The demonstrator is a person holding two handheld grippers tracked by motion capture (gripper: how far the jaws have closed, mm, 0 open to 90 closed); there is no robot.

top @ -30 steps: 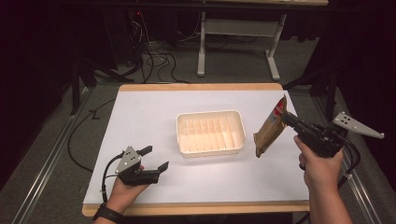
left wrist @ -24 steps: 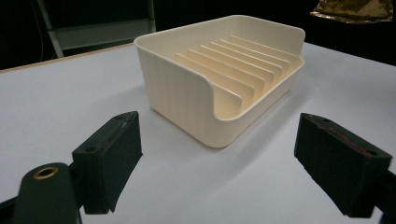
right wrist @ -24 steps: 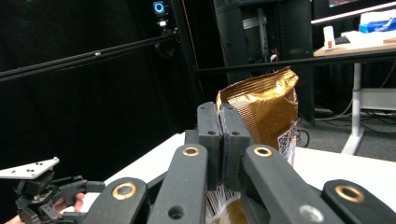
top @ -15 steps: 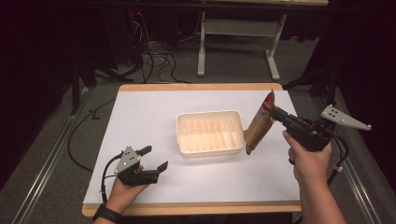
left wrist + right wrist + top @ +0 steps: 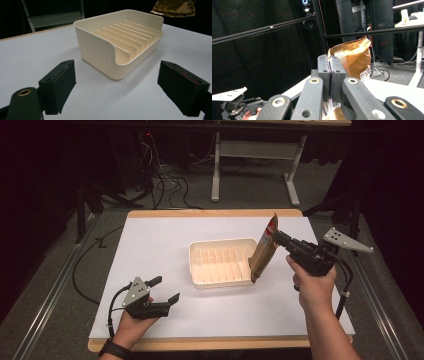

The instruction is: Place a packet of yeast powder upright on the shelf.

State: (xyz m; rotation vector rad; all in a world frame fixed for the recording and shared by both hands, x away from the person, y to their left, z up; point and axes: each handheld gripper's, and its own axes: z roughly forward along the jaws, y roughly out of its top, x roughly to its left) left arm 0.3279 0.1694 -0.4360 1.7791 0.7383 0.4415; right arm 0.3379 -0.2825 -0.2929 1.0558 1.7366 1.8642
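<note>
Right gripper view: tongs seemingly clamping pouch.

The high view looks forward and down over the whole tabletop. The left gripper view sits low, close to the tray. The right gripper view looks across at dark racks. Both gripper views share the bag.

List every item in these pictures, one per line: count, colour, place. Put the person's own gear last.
slotted tray: one, cream, middle of the table.
snack bag: one, brown-gold with red at the top, held upright over the tray's right end.
table: one, white top with wooden edge.
white desk frame: one, on the floor beyond the table.
cables: several, dark, on the floor behind the table.
left gripper: one, black, open, near the table's front-left.
right gripper: one, black, shut on the bag.
</note>
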